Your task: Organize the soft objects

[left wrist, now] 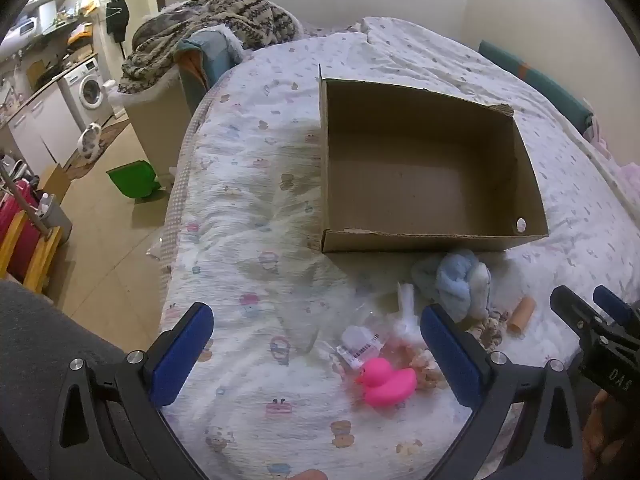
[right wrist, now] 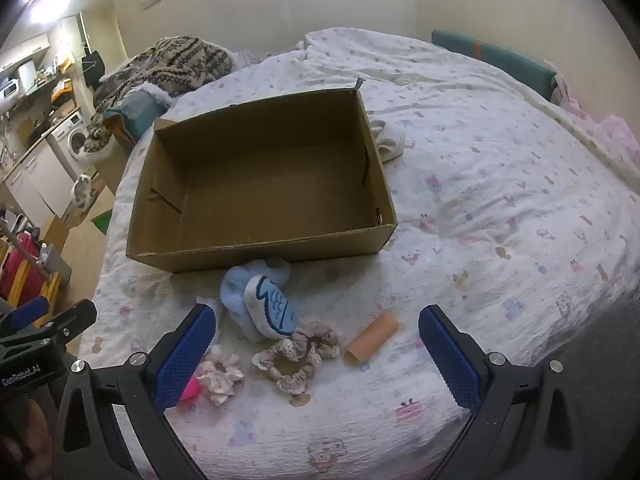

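A white front-loading washing machine (left wrist: 90, 92) is seen beyond the bed, a green plastic dustpan (left wrist: 134, 180) on the tiled floor (left wrist: 108, 264), a patterned knitted blanket (left wrist: 208, 24) heaped nearby.

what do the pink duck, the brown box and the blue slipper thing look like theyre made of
Pink duck: probably rubber or soft vinyl, since its skin is smooth, one colour and slightly glossy.
Brown box: corrugated cardboard with a matte finish; the rim is torn and ragged, and fold creases show inside.
Blue slipper: plush or fleece fabric with a fuzzy pile. The paler sole with its stitched blue pattern looks like soft cloth.
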`<action>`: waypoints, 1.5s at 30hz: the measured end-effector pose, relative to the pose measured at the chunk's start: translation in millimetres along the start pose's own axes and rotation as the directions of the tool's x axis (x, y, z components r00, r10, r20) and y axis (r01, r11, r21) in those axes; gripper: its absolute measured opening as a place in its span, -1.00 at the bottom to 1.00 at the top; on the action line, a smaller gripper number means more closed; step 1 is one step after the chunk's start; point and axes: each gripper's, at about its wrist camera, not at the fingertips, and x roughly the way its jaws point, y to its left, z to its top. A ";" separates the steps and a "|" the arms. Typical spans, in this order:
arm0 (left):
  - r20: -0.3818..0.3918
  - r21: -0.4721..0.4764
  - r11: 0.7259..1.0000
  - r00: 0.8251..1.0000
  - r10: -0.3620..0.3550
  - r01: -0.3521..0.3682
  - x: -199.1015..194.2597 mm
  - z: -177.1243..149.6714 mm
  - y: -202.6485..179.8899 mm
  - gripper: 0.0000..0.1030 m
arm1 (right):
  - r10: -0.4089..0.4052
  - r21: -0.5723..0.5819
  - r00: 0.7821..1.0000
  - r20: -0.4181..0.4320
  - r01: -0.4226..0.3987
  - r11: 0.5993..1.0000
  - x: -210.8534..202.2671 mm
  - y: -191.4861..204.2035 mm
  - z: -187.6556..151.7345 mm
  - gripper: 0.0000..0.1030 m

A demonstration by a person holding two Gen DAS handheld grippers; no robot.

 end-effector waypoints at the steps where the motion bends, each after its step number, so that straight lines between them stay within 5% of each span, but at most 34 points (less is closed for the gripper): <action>1: -0.001 0.000 1.000 1.000 0.000 0.000 0.0 0.1 0.0 1.00 | 0.002 0.003 1.000 0.002 -0.002 1.000 -0.1 -0.4 0.1 1.00; 45: -0.012 0.011 1.000 1.000 -0.013 0.013 3.4 -3.4 -3.8 1.00 | 0.002 0.016 1.000 -0.006 -0.002 1.000 1.9 -1.5 0.8 1.00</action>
